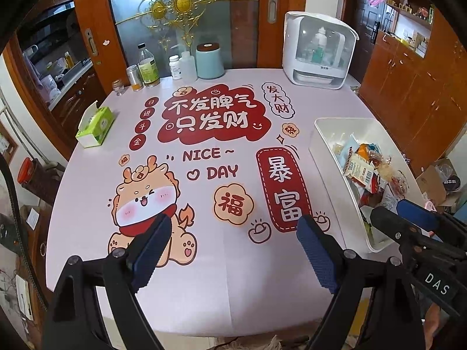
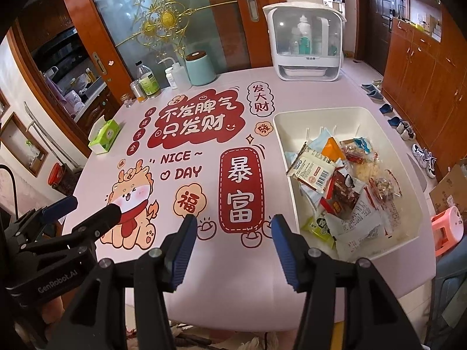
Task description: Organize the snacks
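- Tissue box (image 1: 95, 128), green and white: sitting near the table's left edge, at about ten o'clock from the table's middle, a tissue sticking up from its slot.
- Small glass jar (image 1: 118, 87), metal can (image 1: 134, 77) and tall glass bottle (image 1: 148, 68): standing in a row along the far edge, at about eleven o'clock.
- White pill bottle (image 1: 175, 67), plastic squeeze bottle (image 1: 186, 66) and pale blue canister (image 1: 209, 60) with a brown lid: standing just right of that row, at about twelve o'clock, in front of the glass door (image 1: 175, 14).
- Table (image 1: 227, 262): lying under a pale cover printed with a cartoon dragon, red banners and the words "NICE DAY".
- Left gripper (image 1: 233, 245): hovering above the near part of the table over the dragon print, its blue pads standing wide apart and released, nothing lying between them.
- Right gripper (image 2: 235, 243): hovering above the near edge at about six o'clock, just left of the bin, its jaws standing apart and gripping nothing.
- White cabinet (image 2: 305, 43) with a clear hood: standing at the far right, about one o'clock, bottles showing inside it.
- White bin (image 2: 292, 122): resting on the right side of the table, at about three o'clock.
- Snacks (image 2: 341, 186): lying heaped inside the bin, packets in white, orange, red, blue and green overlapping one another.
- Shoes (image 2: 405, 128): lining up on the floor beyond the table's right edge, beside the wooden cupboards (image 2: 423, 73).
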